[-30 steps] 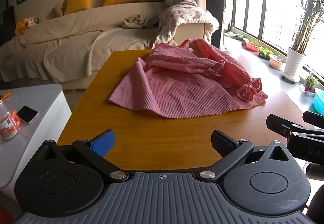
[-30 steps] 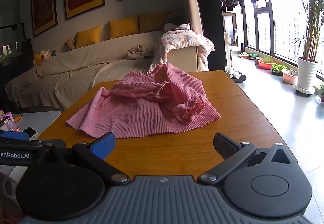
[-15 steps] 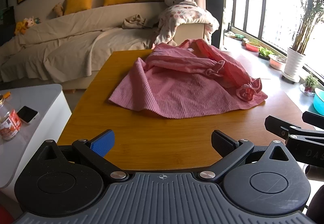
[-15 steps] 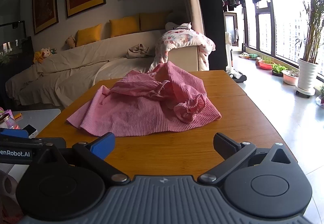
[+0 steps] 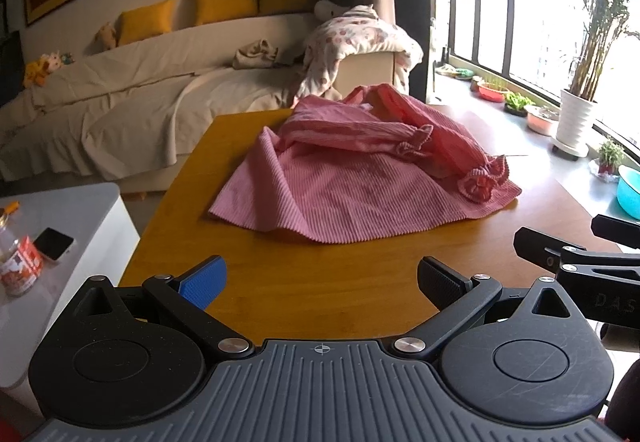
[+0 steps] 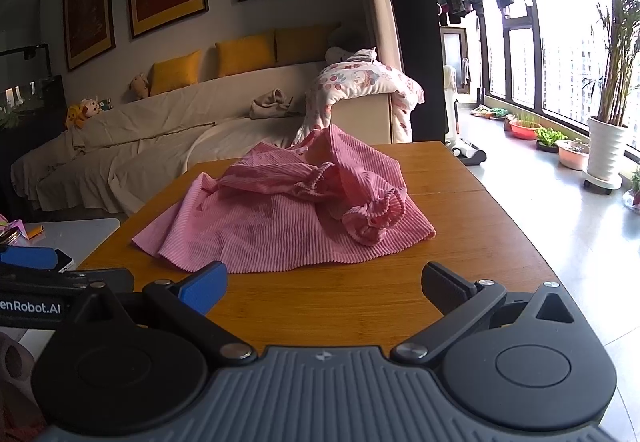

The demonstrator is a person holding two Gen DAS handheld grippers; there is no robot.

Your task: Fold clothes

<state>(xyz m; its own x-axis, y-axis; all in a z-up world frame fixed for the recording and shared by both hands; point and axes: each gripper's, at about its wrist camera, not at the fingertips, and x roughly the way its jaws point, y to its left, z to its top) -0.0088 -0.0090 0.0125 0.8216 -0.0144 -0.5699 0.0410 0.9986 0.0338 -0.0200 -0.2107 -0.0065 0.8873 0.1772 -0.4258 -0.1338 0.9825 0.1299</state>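
Nearest of all, the left gripper (image 5: 318, 278) hangs over the near edge of the wooden table (image 5: 320, 282) with its fingers spread wide and nothing between them; the right gripper (image 6: 324, 284) hangs just beside it, likewise spread and empty. Neither touches cloth yet.

Further in, well apart from both, the pink ribbed garment (image 5: 352, 182) lies rumpled in the middle of the table, its hem fanned toward the grippers and two ruffle-cuffed sleeves (image 5: 480, 182) flopped across the body. Judging from this, the step in hand is the first reach. It would go best if each gripper took one near hem corner, pinching a single layer low against the wood, then drew the corners apart to flatten the cloth before any fold. The sleeves probably need laying out straight first, or they will bunch inside the fold.

As for containers: a glass jar with an orange label (image 5: 18, 262) stands on the white side table at left, contents unclear. Farther off by the window, a turquoise basin (image 5: 630, 192) shows only its rim, and a white pot (image 5: 572, 126) holds a tall palm.
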